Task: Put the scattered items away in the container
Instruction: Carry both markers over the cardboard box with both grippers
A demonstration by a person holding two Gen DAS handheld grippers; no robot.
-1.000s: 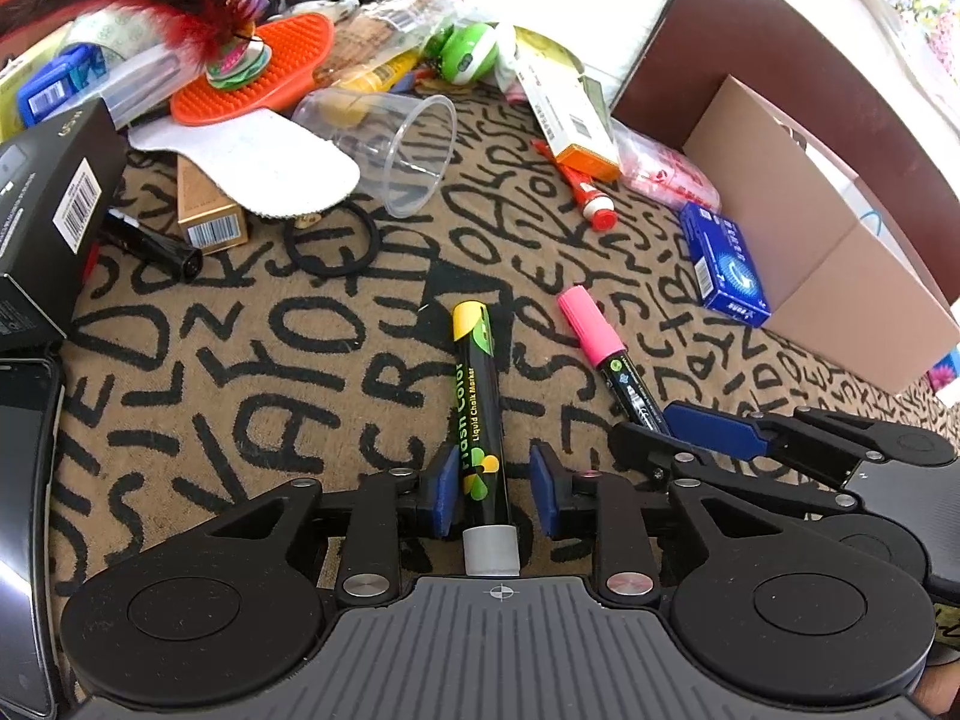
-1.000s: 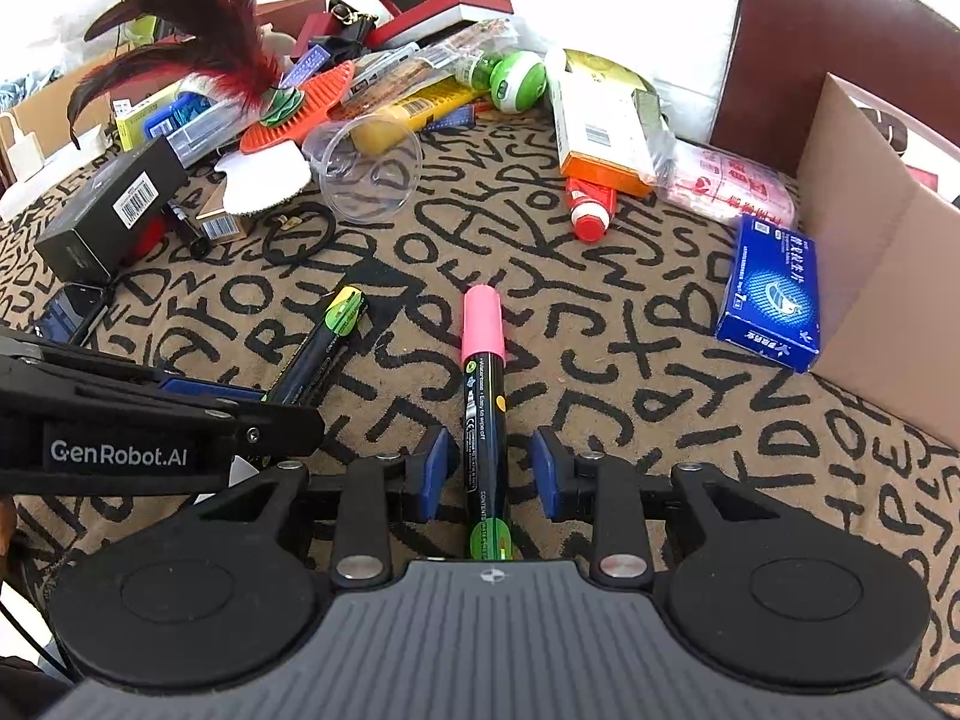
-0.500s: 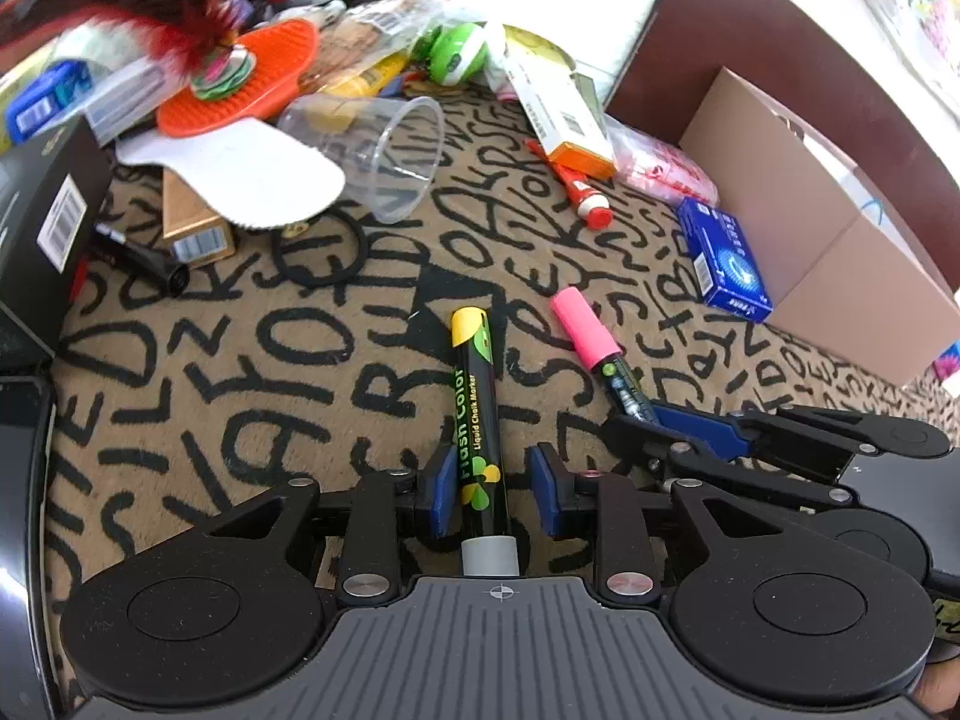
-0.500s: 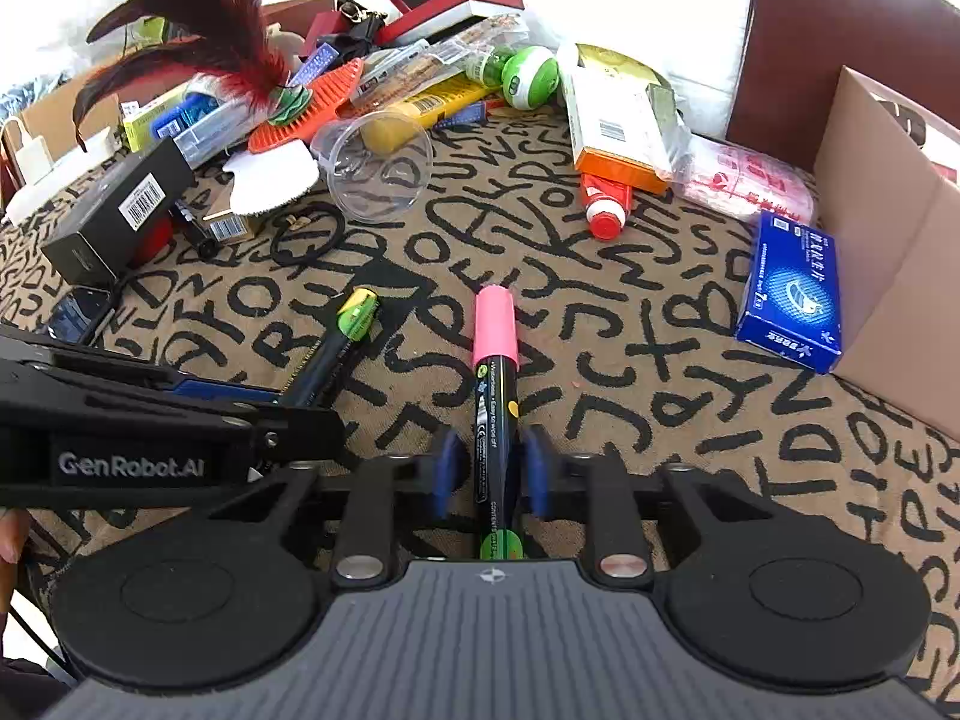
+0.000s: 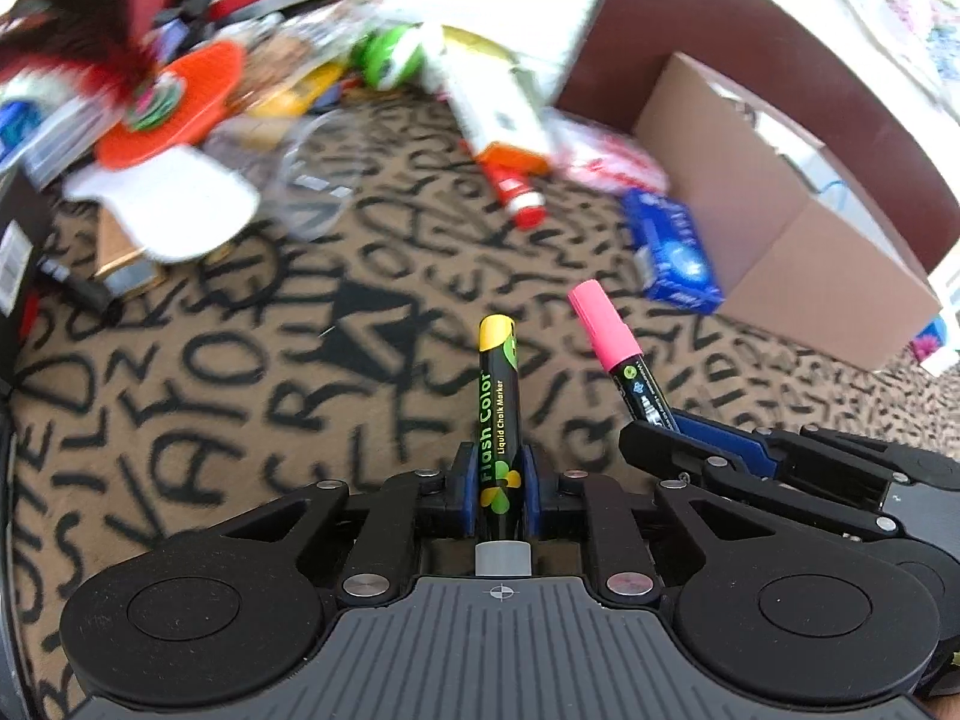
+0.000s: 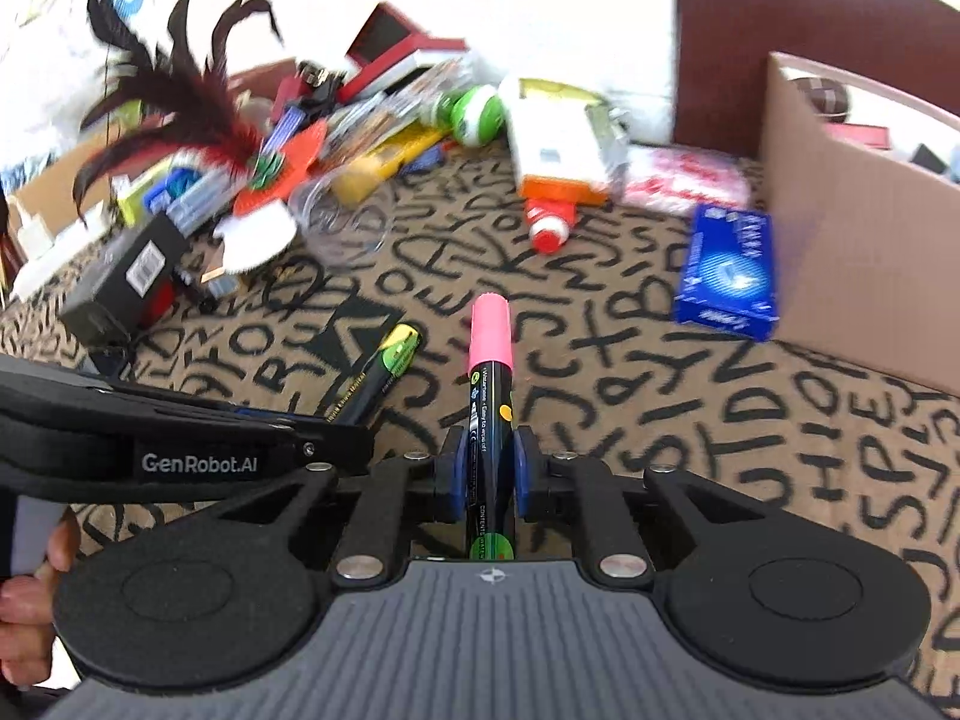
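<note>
A yellow-capped black chalk marker [image 5: 498,384] sits between the pads of my left gripper [image 5: 497,468], whose jaws are closing and press on its barrel. It points forward, raised off the lettered cloth [image 5: 180,372]. My right gripper [image 6: 489,462] is shut on a pink-capped marker [image 6: 489,348], also held above the cloth. From the left wrist, the pink marker [image 5: 612,342] and right gripper [image 5: 690,438] show close on the right. The right wrist view has the yellow marker [image 6: 384,366] and left gripper [image 6: 336,438] at the left. An open cardboard box [image 6: 852,240] stands at the right.
A blue carton [image 6: 726,264] lies against the box. A red-capped tube [image 6: 546,228], a clear cup [image 6: 348,222], an orange brush [image 5: 174,114], a feather toy [image 6: 180,108] and a black box [image 6: 120,282] crowd the far side. A hand [image 6: 30,600] holds the left gripper.
Both grippers went from open around their markers to shut on them. Both markers have lifted off the cloth, and the views have swung slightly.
</note>
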